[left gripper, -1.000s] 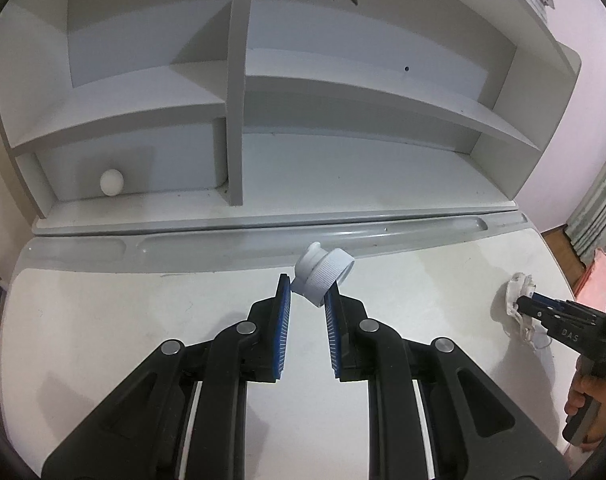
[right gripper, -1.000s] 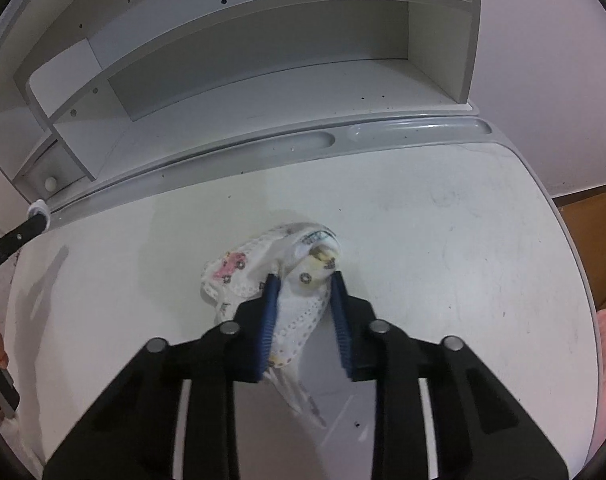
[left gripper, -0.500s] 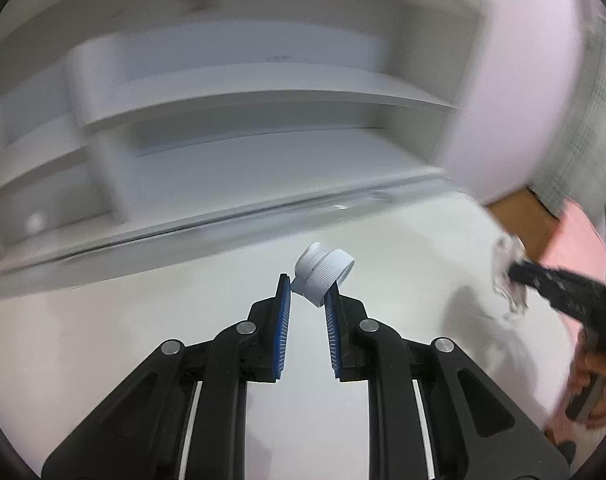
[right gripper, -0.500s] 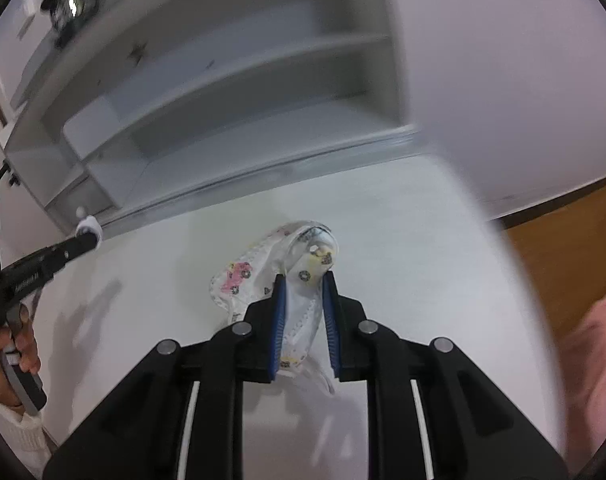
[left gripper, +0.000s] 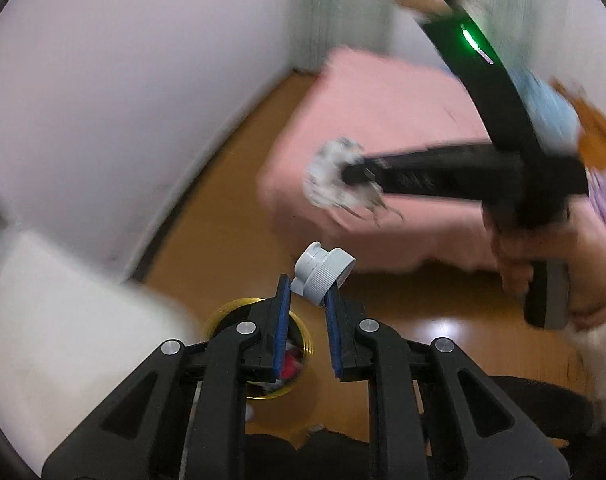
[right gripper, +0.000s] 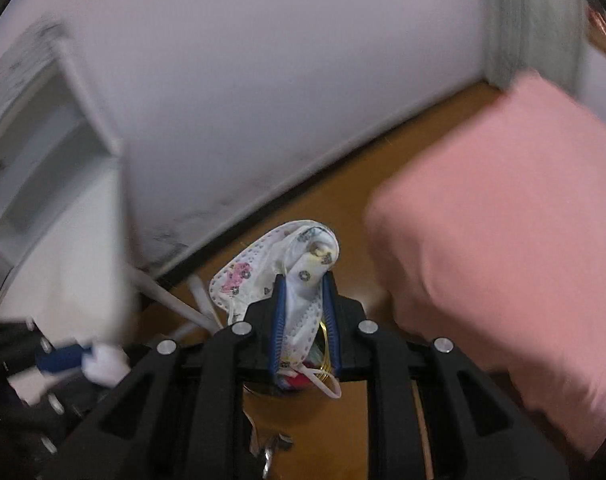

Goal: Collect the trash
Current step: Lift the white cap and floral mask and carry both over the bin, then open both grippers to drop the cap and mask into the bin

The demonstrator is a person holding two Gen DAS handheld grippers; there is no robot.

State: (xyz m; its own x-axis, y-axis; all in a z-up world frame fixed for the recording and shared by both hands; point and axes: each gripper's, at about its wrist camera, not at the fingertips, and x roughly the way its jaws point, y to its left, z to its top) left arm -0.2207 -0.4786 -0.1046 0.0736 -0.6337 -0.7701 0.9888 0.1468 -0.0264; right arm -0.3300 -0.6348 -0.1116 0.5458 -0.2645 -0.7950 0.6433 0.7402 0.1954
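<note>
My left gripper (left gripper: 307, 294) is shut on a white ribbed bottle cap (left gripper: 323, 274) and holds it in the air above the wooden floor. Just below and left of it is a gold-rimmed trash bin (left gripper: 303, 334) with trash inside. My right gripper (right gripper: 303, 292) is shut on a crumpled printed face mask (right gripper: 291, 268), whose ear loop (right gripper: 327, 386) hangs down over the same bin (right gripper: 323, 368). In the left wrist view the right gripper (left gripper: 347, 178) shows with the blurred mask (left gripper: 331, 172) at its tip. The left gripper (right gripper: 91, 360) with its cap shows blurred at the lower left of the right wrist view.
A pink bed (left gripper: 383, 140) (right gripper: 503, 220) stands on the right. The white desk corner (left gripper: 55, 300) (right gripper: 75, 240) is on the left, with a pale wall (right gripper: 263, 80) behind. A wooden floor (left gripper: 223, 240) lies between them.
Both grippers have swung away from the desk top to the right and down, carrying the cap and the mask over the floor bin. The right gripper's jaws closed tighter on the mask.
</note>
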